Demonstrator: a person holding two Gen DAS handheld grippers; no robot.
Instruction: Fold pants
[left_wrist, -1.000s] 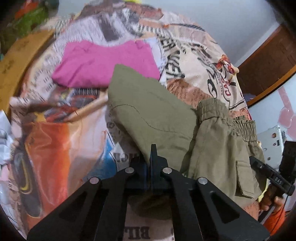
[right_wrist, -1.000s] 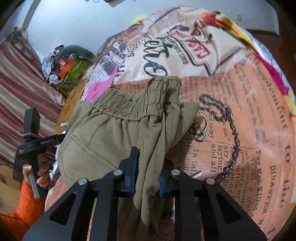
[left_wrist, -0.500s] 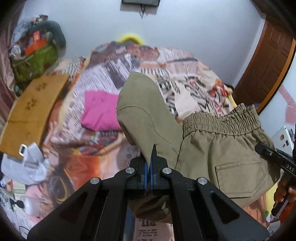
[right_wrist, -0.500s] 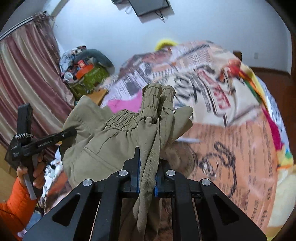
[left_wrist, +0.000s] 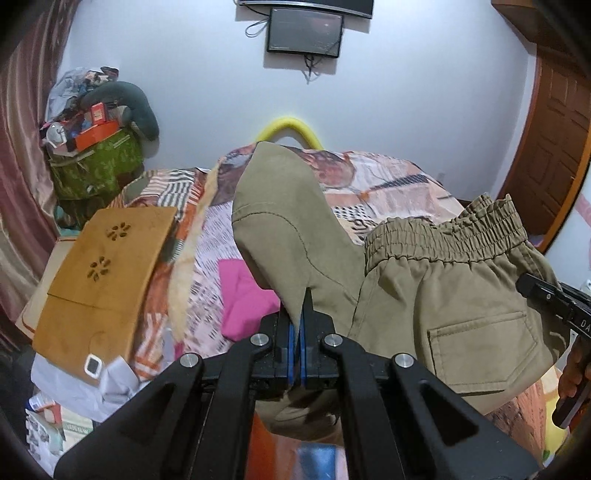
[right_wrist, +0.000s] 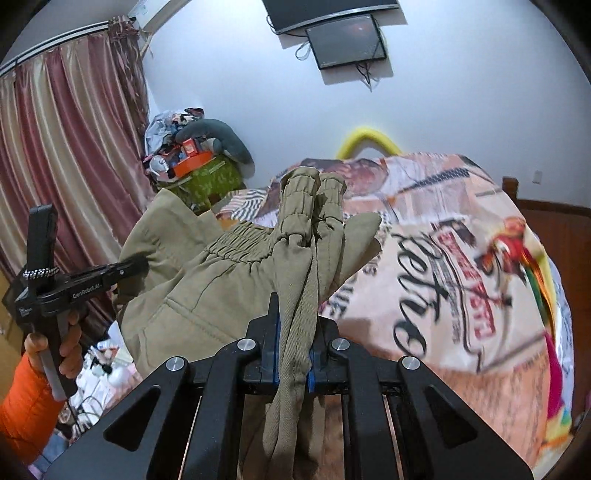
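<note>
Olive-green pants (left_wrist: 454, 295) are held aloft above a bed (left_wrist: 388, 177) by 2 hand-held claws. The left claw (left_wrist: 297, 332) is closed on a thin fold of the fabric, which rises from between its blue-padded fingers (left_wrist: 291, 343) into a pointed flap. The right claw (right_wrist: 293, 354) is clamped on a thicker bunch of the same garment, with the gathered elastic waistband (right_wrist: 240, 243) spread between the 2 grips. A back pocket (left_wrist: 480, 354) is seen facing the left wrist view. In the right wrist view the left claw's handle is held by a hand (right_wrist: 55, 350) in an orange sleeve (right_wrist: 26, 410). The bed is covered by a printed blanket (right_wrist: 443, 295) with large lettering. A folded pink garment (left_wrist: 243, 302) lies on the blanket below the pants, well apart from them. A brown board (left_wrist: 107, 280) rests at the bed's left edge. A dark screen (left_wrist: 304, 35) is mounted on the white wall, and a striped curtain (right_wrist: 66, 147) hangs at the left.
</note>
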